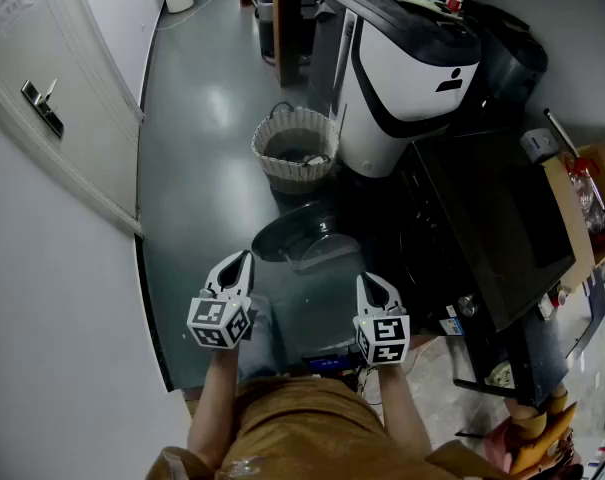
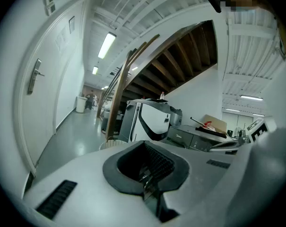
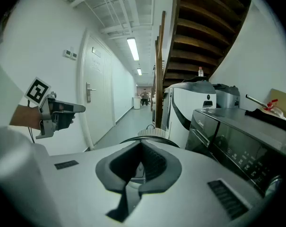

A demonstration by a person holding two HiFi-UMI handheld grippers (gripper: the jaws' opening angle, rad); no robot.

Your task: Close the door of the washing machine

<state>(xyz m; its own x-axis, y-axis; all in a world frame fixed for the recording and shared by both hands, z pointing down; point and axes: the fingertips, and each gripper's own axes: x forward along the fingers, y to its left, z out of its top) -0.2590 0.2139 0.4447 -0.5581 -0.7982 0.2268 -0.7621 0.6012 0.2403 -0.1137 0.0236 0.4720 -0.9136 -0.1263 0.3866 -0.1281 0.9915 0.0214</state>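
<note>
**Washer door open, both tongs pinched shut and empty**

Grey-green corridor floor (image 1: 202,118) fills the head view, with a white room door (image 1: 42,88) at 10 o'clock. The black washing machine (image 1: 482,218) sits at 3 o'clock with a cardboard box (image 1: 572,183) on its top. Its round door (image 1: 300,240) hangs open, swung out over the floor near frame centre. A white wicker basket (image 1: 296,148) stands at the door's 12 o'clock, just beside a white-and-black appliance (image 1: 402,78). The left tongs (image 1: 244,256) are narrowed to a point with nothing between them. They are at the door's 9 o'clock edge; contact can't be told. The right tongs (image 1: 368,279) are also pinched narrow and empty, near the door's 4 o'clock.
</note>
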